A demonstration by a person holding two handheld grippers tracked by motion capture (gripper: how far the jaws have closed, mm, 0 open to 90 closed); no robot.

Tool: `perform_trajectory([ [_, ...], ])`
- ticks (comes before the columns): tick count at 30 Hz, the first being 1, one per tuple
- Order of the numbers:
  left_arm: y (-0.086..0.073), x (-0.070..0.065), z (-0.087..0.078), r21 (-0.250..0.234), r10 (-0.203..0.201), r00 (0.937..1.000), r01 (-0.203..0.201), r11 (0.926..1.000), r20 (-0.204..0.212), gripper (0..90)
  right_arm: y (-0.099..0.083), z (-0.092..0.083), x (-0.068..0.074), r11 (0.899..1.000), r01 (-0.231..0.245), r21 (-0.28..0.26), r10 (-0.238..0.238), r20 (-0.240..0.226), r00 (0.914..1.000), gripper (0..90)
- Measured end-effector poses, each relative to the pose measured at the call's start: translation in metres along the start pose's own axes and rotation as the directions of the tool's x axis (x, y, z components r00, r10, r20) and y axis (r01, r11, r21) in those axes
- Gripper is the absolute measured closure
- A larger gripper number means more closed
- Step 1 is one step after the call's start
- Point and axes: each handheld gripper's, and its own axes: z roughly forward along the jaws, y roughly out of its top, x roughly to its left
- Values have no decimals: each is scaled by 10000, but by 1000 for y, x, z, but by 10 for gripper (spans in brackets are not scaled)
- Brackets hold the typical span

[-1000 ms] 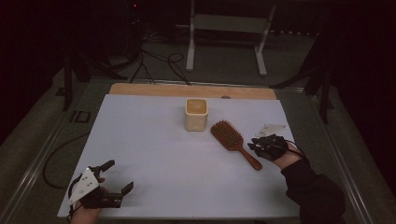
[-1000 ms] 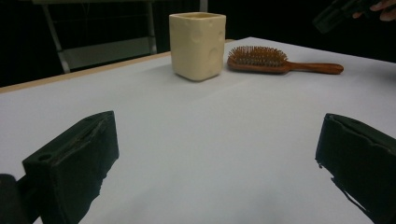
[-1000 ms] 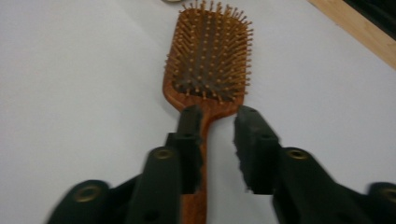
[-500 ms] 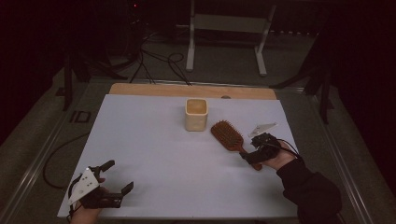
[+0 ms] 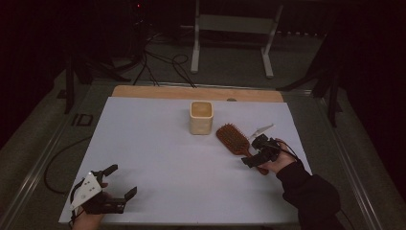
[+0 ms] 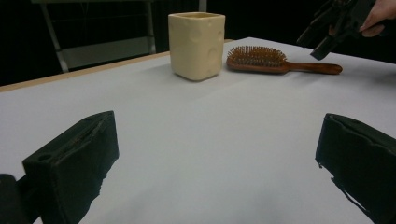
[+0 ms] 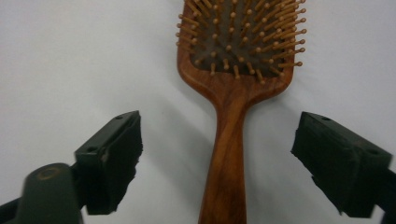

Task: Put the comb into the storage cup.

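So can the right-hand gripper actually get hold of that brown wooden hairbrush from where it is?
Probably yes. The right gripper hangs just above the brown wooden hairbrush, its jaws wide open on either side of the handle, not touching it. Nothing lies between them; the cream square cup stands off to the side.

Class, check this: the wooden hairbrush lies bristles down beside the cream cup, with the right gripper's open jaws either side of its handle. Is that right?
Not quite. The hairbrush lies bristles up, as the right gripper view shows. The rest holds: it lies beside the cream cup, and the right gripper has its open jaws either side of the handle.
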Motion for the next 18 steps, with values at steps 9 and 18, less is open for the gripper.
perform_trajectory([
  [9, 0, 0, 0, -34, -24, 10000, 25, 10000, 4, 0, 7, 18, -5, 9954, -450, 850, 436, 187, 9989, 291],
  [18, 0, 0, 0, -21, -3, 10000, 4, 10000, 23, 0, 14, 27, -5, 9869, -376, 1570, 325, 354, 9988, 463],
])
